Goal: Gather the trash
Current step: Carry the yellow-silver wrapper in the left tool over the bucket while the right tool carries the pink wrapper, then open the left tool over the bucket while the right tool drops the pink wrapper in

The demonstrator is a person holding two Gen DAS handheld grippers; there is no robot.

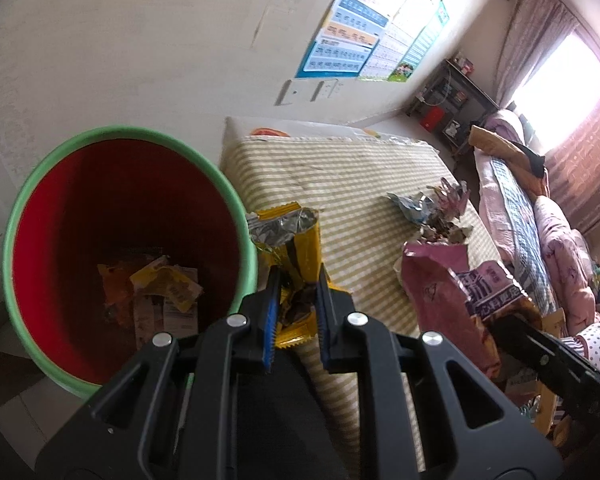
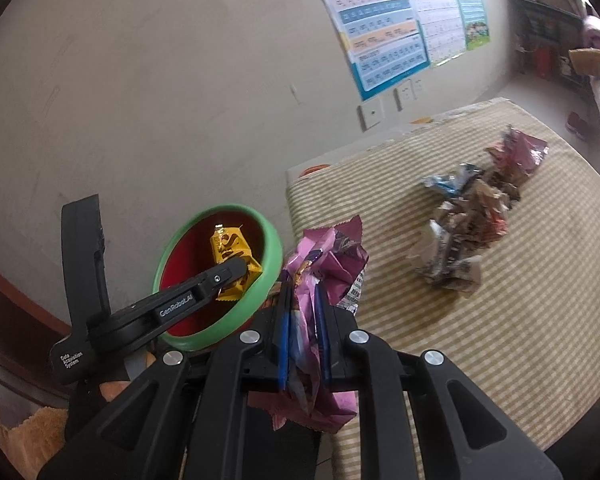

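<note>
Wall posters txt too blurry to read; far shelf contents indistinct.

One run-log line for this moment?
left gripper: shut on yellow wrapper | right gripper: shut on pink wrapper | bin: beside table

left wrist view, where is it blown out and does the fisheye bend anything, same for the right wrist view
Left wrist view: the window is blown out white and glare washes the top of the wall posters; the striped table cover and the wall curve. Right wrist view: light is more even, with glare only on the posters' top; the table edge bows and the corners go black.
</note>
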